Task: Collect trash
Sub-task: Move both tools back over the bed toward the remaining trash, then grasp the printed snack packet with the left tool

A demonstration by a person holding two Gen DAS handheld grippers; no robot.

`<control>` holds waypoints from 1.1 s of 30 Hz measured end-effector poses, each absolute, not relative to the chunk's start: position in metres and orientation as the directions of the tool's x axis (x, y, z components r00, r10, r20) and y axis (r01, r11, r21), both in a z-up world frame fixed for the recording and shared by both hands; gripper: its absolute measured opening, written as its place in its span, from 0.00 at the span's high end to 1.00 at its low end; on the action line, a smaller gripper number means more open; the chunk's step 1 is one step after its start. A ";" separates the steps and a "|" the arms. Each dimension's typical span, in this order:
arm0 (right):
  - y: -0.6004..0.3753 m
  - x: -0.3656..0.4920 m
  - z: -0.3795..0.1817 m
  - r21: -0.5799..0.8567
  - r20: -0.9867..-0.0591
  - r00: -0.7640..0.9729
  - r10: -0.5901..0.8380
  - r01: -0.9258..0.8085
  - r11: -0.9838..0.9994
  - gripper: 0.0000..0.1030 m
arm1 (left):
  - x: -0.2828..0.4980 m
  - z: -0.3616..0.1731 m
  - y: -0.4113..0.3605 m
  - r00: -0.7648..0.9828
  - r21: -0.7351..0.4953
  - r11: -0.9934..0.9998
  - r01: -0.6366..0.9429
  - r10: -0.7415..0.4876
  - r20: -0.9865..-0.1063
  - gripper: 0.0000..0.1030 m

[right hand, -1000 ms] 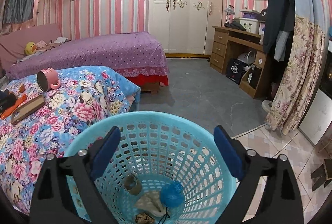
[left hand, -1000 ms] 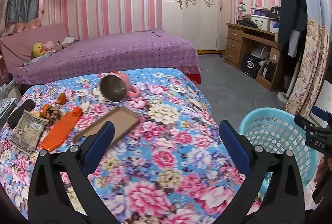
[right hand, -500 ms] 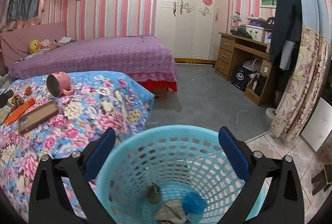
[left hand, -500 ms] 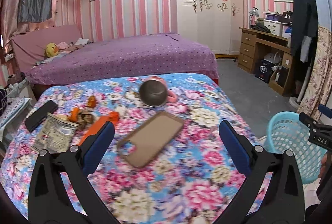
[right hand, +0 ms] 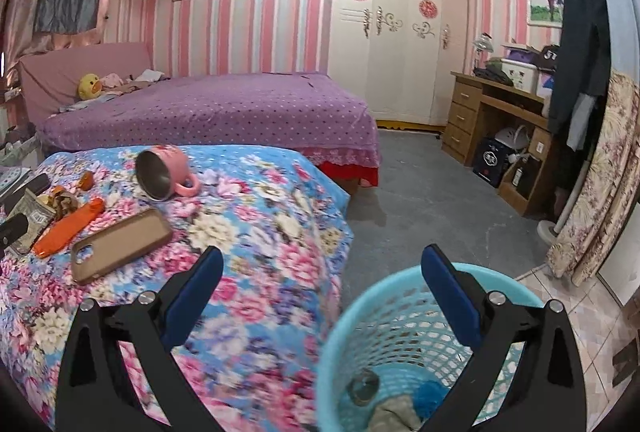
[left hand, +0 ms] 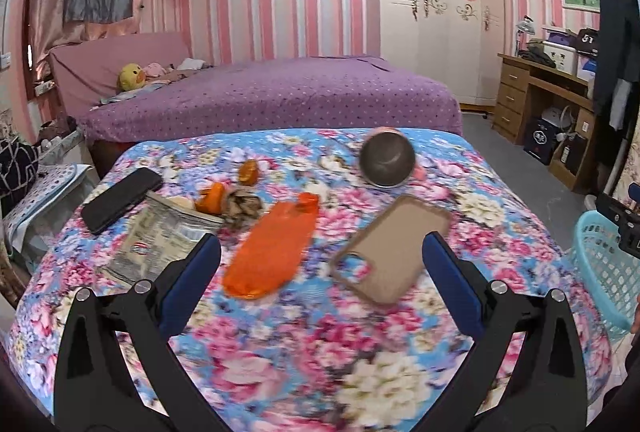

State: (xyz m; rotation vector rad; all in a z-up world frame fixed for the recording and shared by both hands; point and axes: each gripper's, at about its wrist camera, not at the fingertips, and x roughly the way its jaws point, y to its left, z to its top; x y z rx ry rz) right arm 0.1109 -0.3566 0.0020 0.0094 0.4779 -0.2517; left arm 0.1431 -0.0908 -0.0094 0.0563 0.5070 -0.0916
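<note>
On the floral bedspread [left hand: 304, 332] lie an orange wrapper [left hand: 272, 252], a printed snack bag [left hand: 160, 236], orange peel pieces [left hand: 212, 198] and a crumpled brown scrap [left hand: 242, 206]. My left gripper [left hand: 320, 268] hovers open above the bedspread, just short of the orange wrapper, holding nothing. My right gripper [right hand: 320, 280] is open and empty over the near left rim of the light blue mesh basket [right hand: 404, 344], which holds several bits of trash. The orange wrapper [right hand: 68, 226] shows at the far left of the right wrist view.
A tan phone case [left hand: 394, 250], a black phone [left hand: 120, 198] and a tipped pink mug [left hand: 386, 160] also lie on the bedspread. The basket [left hand: 604, 272] stands on the floor off the bed's right edge. A purple bed, wardrobe and desk are behind.
Both grippers swung left. The left one now faces the trash on the bedspread instead of the basket side. The right one shifted from over the basket's middle toward the bed edge.
</note>
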 end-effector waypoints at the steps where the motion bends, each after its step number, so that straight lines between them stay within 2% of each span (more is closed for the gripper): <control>1: -0.351 0.113 0.002 -0.053 -0.455 0.859 -0.236 0.238 0.970 0.06 | 0.145 -0.010 -0.085 0.869 0.027 0.995 0.096 -0.070 -0.490 0.05; 18: -0.298 0.152 -0.016 0.016 -0.515 0.840 -0.170 0.208 0.978 0.06 | 0.166 -0.020 0.014 0.846 0.015 1.000 -0.025 0.029 -0.533 0.05; 24: -0.274 0.169 -0.026 -0.032 -0.542 0.821 -0.181 0.196 0.980 0.06 | 0.181 -0.034 0.054 0.809 -0.009 0.998 -0.062 0.045 -0.586 0.06; 29: -0.257 0.179 -0.032 -0.104 -0.541 0.802 -0.254 0.237 0.966 0.05 | 0.197 -0.049 0.078 0.761 -0.033 0.997 -0.070 0.033 -0.647 0.12; 33: -0.254 0.182 -0.035 -0.110 -0.551 0.797 -0.247 0.225 0.968 0.05 | 0.206 -0.060 0.087 0.730 -0.049 0.997 -0.064 0.013 -0.683 0.25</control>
